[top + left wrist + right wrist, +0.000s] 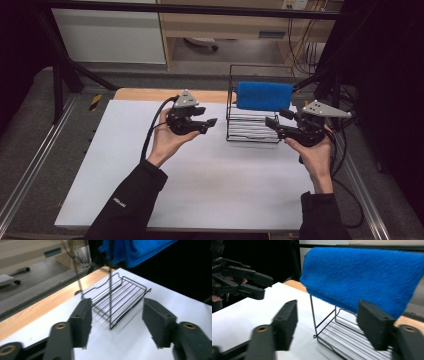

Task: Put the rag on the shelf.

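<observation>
A blue fuzzy towel (264,95) hangs folded over the top bar of a black wire rack (252,131) at the far middle of the white table (200,175). My left gripper (210,125) is held just left of the rack, pointing right at it, open and empty. My right gripper (272,124) is at the rack's right side, pointing left, also open and empty. In the left gripper view the gripper (116,322) frames the rack (117,297), with the towel (135,250) above. In the right gripper view the gripper (327,325) faces the towel (362,275), the rack (342,335) and the left gripper (263,286).
A wooden strip (145,94) shows along the table's far edge. Metal rails (30,170) run down both sides of the table, and dark frame bars (65,60) stand at the back. Cables (345,165) trail by the right hand.
</observation>
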Demonstrator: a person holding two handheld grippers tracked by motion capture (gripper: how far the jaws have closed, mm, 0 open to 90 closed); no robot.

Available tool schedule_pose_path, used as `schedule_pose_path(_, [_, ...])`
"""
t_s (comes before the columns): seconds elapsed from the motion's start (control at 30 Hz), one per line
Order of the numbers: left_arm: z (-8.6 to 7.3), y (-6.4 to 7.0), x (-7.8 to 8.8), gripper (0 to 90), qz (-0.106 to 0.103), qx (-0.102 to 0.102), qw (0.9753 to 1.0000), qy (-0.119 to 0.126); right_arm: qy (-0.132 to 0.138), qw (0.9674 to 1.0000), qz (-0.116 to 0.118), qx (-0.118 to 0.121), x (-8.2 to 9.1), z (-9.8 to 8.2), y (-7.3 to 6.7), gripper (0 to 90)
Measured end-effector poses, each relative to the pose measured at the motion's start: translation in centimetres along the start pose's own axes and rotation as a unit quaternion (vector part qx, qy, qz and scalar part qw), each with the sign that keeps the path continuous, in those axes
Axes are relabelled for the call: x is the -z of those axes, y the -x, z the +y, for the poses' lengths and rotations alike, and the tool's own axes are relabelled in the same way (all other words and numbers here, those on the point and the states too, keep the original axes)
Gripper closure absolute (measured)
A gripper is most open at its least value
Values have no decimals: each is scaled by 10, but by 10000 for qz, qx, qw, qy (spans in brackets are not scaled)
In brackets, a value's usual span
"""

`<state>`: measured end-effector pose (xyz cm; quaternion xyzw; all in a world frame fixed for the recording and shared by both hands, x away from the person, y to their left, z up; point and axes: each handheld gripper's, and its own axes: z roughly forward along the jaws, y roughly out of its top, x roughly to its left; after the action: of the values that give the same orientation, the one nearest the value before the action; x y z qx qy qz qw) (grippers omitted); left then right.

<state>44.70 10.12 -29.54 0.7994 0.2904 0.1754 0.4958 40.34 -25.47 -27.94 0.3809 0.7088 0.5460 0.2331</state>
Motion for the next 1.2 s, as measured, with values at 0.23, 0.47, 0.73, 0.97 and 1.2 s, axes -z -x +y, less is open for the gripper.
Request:
schedule_pose_path(0.23, [-43, -13, 30, 202, 217, 164, 9995, -186, -202, 9998, 57, -72, -4, -13, -9, 137])
schedule_pose_path(0.47, [-93, -25, 54, 97, 454, 284, 9979, -373, -443, 9989, 111, -127, -14, -39, -16, 54])
schedule_pose_path(0.73, [-146, -36, 72, 84, 555, 502, 9958, -535, -767, 9964, 266, -238, -25, -77, -23, 8])
schedule_pose_path(0.97, [-179, -43, 88, 95, 648, 565, 9944, -612, -1024, 9934, 400, -328, -21, -113, -16, 7])
schedule_pose_path(1.2, [-199, -48, 99, 102, 713, 588, 9938, -617, -1307, 9901, 434, -264, -16, -144, -7, 7])
